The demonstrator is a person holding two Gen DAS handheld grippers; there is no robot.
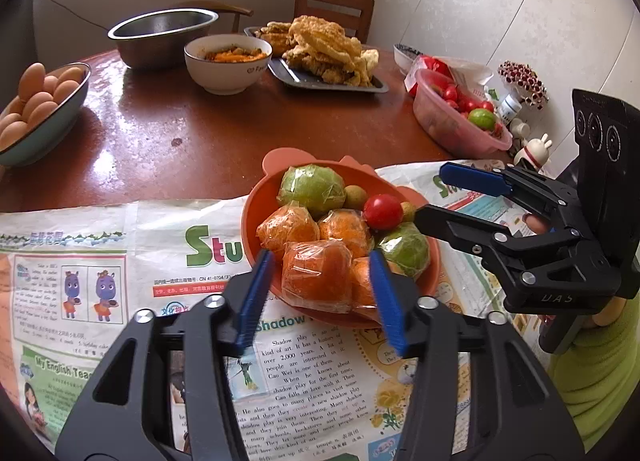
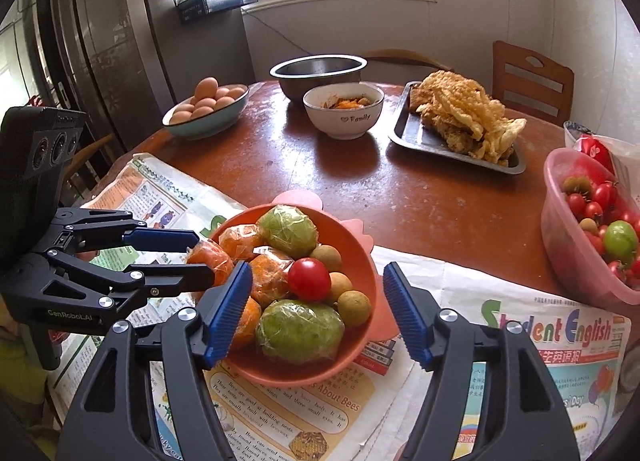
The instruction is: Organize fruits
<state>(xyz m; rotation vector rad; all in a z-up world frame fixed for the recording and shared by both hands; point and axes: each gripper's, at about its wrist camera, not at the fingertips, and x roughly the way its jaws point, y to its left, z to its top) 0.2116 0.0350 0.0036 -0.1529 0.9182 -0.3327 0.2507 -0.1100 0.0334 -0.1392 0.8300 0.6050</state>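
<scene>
An orange bear-eared bowl (image 1: 256,217) (image 2: 360,261) sits on newspaper, piled with wrapped oranges (image 1: 316,277) (image 2: 240,241), wrapped green fruits (image 1: 312,187) (image 2: 298,331), small brown longans (image 2: 354,307) and a red tomato (image 1: 383,211) (image 2: 309,279). My left gripper (image 1: 320,297) (image 2: 192,257) is open, its blue fingers on either side of the nearest wrapped orange at the bowl's near rim. My right gripper (image 2: 316,309) (image 1: 440,197) is open and empty, its fingers spread over the bowl's right side, just above the fruit.
A pink tub (image 1: 452,129) (image 2: 568,261) of cherry tomatoes and a green fruit stands at the right. Farther back are a bowl of eggs (image 1: 44,117) (image 2: 212,117), a steel bowl (image 1: 160,37), a white food bowl (image 2: 344,113) and a tray of fried food (image 2: 460,129). Chairs stand behind.
</scene>
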